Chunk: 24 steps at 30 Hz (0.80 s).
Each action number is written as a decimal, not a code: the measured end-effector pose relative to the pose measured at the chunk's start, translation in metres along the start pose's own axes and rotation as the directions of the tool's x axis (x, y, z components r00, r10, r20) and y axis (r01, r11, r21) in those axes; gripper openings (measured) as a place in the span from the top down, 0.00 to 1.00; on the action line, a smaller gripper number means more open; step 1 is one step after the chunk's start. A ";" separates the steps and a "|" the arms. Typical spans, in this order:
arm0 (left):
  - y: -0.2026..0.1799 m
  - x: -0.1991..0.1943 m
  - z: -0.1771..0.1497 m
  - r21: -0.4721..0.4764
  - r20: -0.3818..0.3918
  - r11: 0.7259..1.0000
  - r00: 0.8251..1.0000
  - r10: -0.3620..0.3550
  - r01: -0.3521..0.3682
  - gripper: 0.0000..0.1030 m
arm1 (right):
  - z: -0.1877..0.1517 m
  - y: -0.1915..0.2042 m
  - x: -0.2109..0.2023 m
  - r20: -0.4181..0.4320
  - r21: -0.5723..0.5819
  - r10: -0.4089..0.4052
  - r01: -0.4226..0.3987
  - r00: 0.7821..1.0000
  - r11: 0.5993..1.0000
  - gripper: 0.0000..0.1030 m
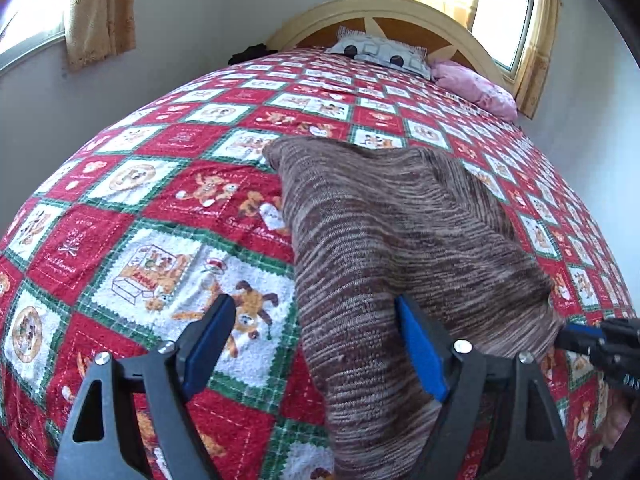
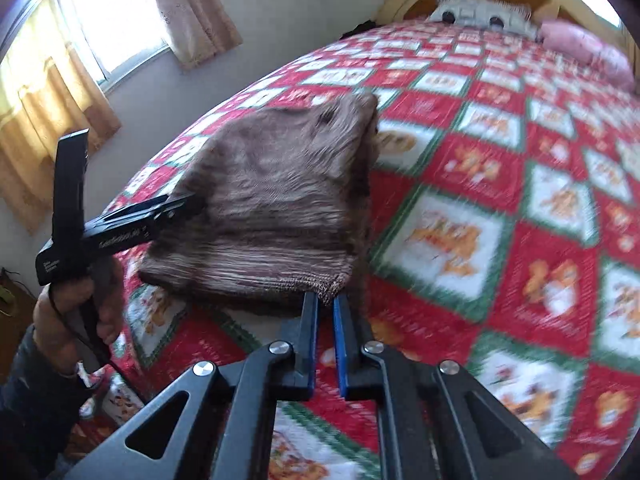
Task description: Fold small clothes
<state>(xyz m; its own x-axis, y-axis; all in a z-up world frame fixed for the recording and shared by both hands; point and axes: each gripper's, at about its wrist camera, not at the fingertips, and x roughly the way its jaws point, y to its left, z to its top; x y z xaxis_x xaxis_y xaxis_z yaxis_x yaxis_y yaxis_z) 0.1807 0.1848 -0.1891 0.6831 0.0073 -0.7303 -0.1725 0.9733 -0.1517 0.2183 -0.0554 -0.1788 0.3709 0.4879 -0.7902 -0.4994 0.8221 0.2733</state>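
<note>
Bed surface: quilted bedspread (image 1: 168,184) in red, white and green diamond patches with cartoon prints, slightly nubbly, spread across the whole bed.
Left gripper (image 1: 316,340): black frame, blue pads, jaws spread wide; one finger over the bedspread, the other over the knit; nothing pinched between them.
Right gripper (image 2: 326,300): black fingers with blue inner faces, drawn nearly together on the near corner of the garment's ribbed edge.
Brown knit garment (image 1: 400,240): small piece, marled brown and cream in fine ribbed rows, soft and creased; lies on the near half of the bed, near corner lifted in the right claw.
Left wrist view only: knit rows sharp and close, running away from the camera; tip of the right tool (image 1: 592,340) at the garment's right edge.
Right wrist view only: whole outline of the garment (image 2: 280,200), roughly a rounded wedge; left tool (image 2: 120,228) seen side-on, tip at the garment's left edge; bare hand (image 2: 76,312) on its handle; heavy motion blur on the quilt.
Farther up: grey-white patterned pillow (image 1: 380,54) and pink pillow (image 1: 476,88) against an arched cream and wood headboard (image 1: 384,12).
Farthest: pale walls, bright windows, yellow-tan curtains (image 1: 100,8).
</note>
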 end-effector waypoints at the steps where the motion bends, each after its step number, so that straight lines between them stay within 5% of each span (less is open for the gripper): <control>1: 0.000 -0.001 0.000 0.001 0.001 1.000 1.000 -0.002 0.002 0.18 | 0.002 0.001 0.002 -0.006 0.000 -0.010 0.010 1.000 1.000 0.94; 6: 0.001 -0.002 0.002 0.007 0.003 1.000 1.000 0.000 0.000 0.17 | 0.002 -0.003 0.030 -0.137 -0.045 0.017 -0.023 0.990 0.999 0.94; 11: 0.006 -0.013 0.010 -0.010 0.066 1.000 0.998 0.009 -0.009 0.17 | 0.015 -0.015 0.001 -0.016 0.024 -0.022 0.022 1.000 0.999 0.91; 15: 0.009 -0.007 0.011 -0.013 0.055 1.000 0.998 0.027 -0.026 0.16 | 0.048 -0.011 -0.007 0.130 0.062 0.168 -0.177 0.977 0.982 0.91; 18: 0.009 0.000 0.005 -0.002 0.049 0.999 0.997 0.052 -0.052 0.07 | 0.069 0.011 0.016 0.108 0.012 0.242 -0.245 0.964 0.970 0.91; 22: 0.008 0.012 -0.003 0.007 0.024 0.999 0.999 0.047 -0.047 0.01 | 0.068 0.004 0.066 -0.018 0.026 0.073 -0.072 0.997 0.997 0.91; 24: 0.007 0.017 -0.004 0.009 0.011 0.999 0.999 0.038 -0.038 0.00 | 0.061 -0.016 0.072 0.013 0.098 0.143 -0.144 0.990 0.985 0.91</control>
<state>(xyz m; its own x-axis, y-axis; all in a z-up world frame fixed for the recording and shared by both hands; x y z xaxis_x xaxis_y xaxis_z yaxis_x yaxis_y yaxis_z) 0.1880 0.1910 -0.2057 0.6835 0.0471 -0.7284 -0.1925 0.9742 -0.1176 0.3009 -0.0154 -0.2062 0.3053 0.6045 -0.7358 -0.4681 0.7682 0.4369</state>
